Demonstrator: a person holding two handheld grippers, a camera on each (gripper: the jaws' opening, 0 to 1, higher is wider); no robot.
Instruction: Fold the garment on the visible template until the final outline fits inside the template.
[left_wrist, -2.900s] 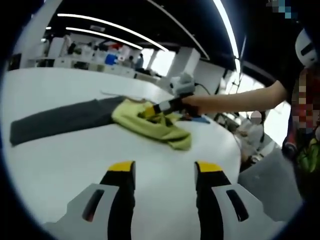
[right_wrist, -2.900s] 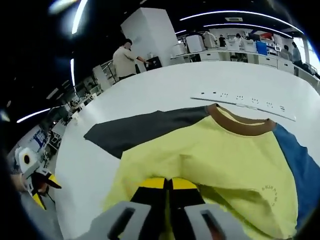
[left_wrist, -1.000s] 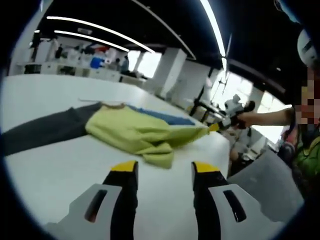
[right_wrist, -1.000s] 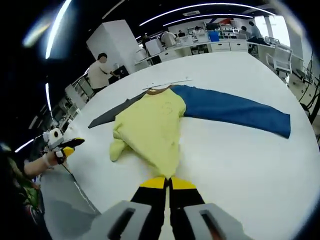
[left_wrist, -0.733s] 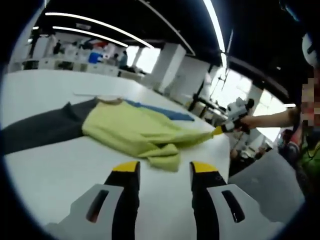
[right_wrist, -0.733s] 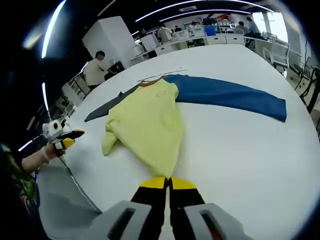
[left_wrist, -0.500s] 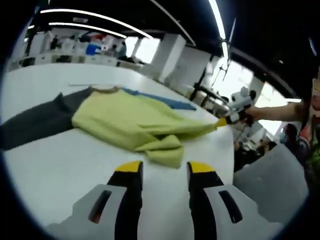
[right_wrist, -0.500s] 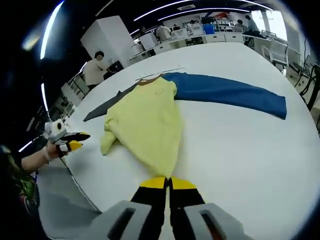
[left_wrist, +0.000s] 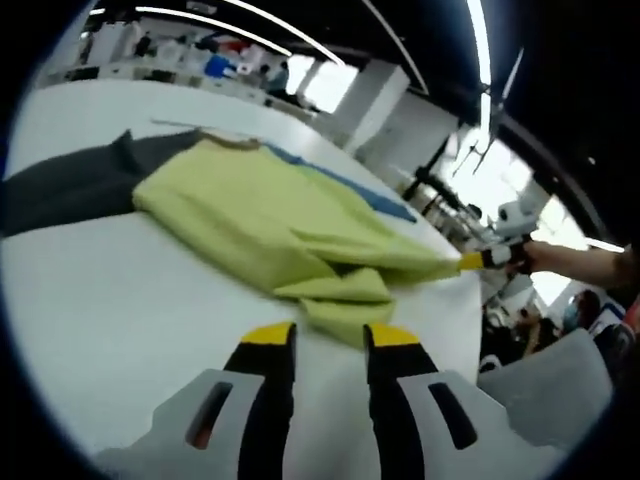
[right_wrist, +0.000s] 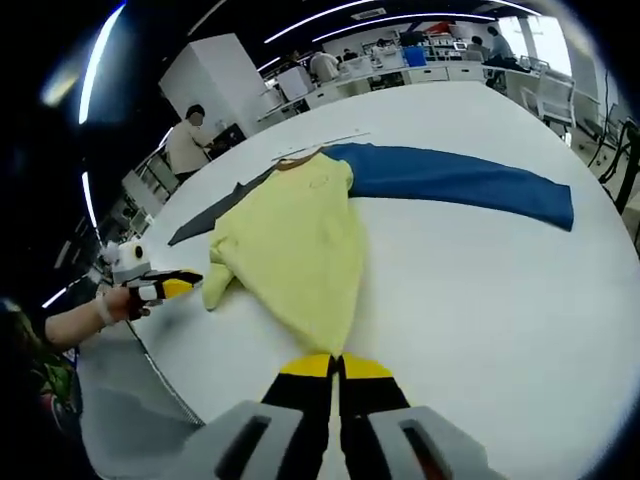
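Observation:
A yellow shirt (right_wrist: 300, 245) with a brown collar (right_wrist: 300, 160), a blue sleeve (right_wrist: 460, 185) and a dark grey sleeve (right_wrist: 215, 225) lies spread on the white table (right_wrist: 480, 300). My right gripper (right_wrist: 337, 366) is shut on the shirt's yellow hem corner; in the left gripper view it (left_wrist: 492, 258) pulls that corner taut at the right. My left gripper (left_wrist: 328, 336) is open, its tips just short of the bunched hem corner (left_wrist: 345, 300). In the right gripper view the left gripper (right_wrist: 172, 288) sits beside that bunched corner (right_wrist: 215, 285).
A thin white strip (right_wrist: 325, 142) lies on the table behind the collar. The table's rounded edge (right_wrist: 150, 360) runs close to both grippers. A person (right_wrist: 190, 140) stands by a white cabinet at the back. Benches with equipment (right_wrist: 440, 55) line the far side.
My left gripper has come closer to the bunched hem corner and its jaws have narrowed a little. The right gripper still holds the stretched hem corner.

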